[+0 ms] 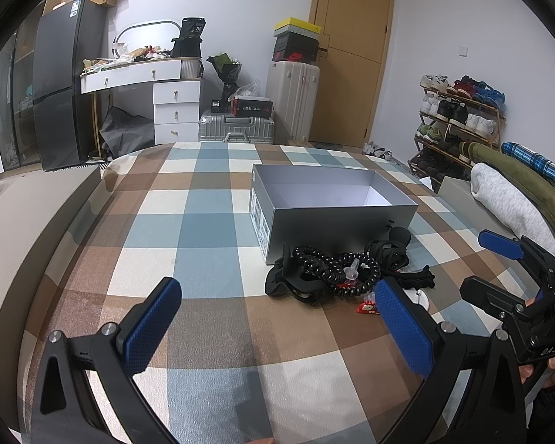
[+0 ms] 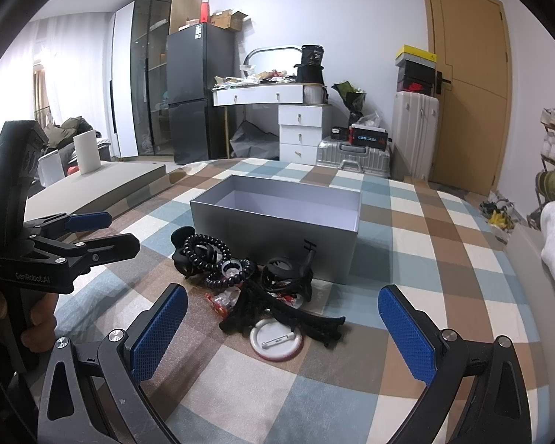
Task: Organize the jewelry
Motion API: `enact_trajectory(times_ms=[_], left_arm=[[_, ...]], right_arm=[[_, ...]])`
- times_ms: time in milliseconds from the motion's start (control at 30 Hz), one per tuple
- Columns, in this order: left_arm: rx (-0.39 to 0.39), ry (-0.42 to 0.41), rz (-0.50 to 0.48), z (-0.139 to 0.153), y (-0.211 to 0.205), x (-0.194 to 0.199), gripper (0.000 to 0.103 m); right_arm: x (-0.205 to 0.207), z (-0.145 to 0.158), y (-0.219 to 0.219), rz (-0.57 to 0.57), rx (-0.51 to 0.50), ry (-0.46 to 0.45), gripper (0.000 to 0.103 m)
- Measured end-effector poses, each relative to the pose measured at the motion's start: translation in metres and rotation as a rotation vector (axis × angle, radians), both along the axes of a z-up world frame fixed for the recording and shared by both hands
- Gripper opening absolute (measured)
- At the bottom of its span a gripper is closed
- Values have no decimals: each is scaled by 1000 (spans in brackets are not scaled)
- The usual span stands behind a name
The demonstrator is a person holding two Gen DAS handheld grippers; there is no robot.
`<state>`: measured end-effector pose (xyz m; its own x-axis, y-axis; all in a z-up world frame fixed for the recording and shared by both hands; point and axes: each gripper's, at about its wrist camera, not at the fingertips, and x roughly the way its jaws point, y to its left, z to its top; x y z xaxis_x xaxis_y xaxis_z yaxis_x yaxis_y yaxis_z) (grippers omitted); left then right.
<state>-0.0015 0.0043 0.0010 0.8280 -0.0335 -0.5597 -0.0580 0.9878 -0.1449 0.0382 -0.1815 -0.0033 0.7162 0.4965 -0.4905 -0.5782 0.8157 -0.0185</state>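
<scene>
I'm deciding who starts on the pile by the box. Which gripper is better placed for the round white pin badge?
Probably the right gripper: the round white pin badge lies just ahead between its open fingers, whereas it sits largely hidden behind the left gripper's right finger.

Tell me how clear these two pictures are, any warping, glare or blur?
Left wrist view: strong fisheye bend, black corners, the box and hair-tie pile sharp, lighting soft and even. Right wrist view: same bend, the window at far left blown out, the badge crisp, only faint shadows under the pile.
</scene>
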Motion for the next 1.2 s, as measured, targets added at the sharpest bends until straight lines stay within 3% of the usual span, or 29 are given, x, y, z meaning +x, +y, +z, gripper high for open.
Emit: enact_trajectory(times_ms=[600,1033,1200], left_arm=[[5,14,4,0,0,1,102],[-5,176,-21,-14,-1,24,102],[-12,204,-45,-13,-4,29,102]], right_arm=[[3,-2,-1,-18,-8,15,103],[46,-30,-14,-145,-46,294,102],[56,-35,-12,-143,-16,391,95]])
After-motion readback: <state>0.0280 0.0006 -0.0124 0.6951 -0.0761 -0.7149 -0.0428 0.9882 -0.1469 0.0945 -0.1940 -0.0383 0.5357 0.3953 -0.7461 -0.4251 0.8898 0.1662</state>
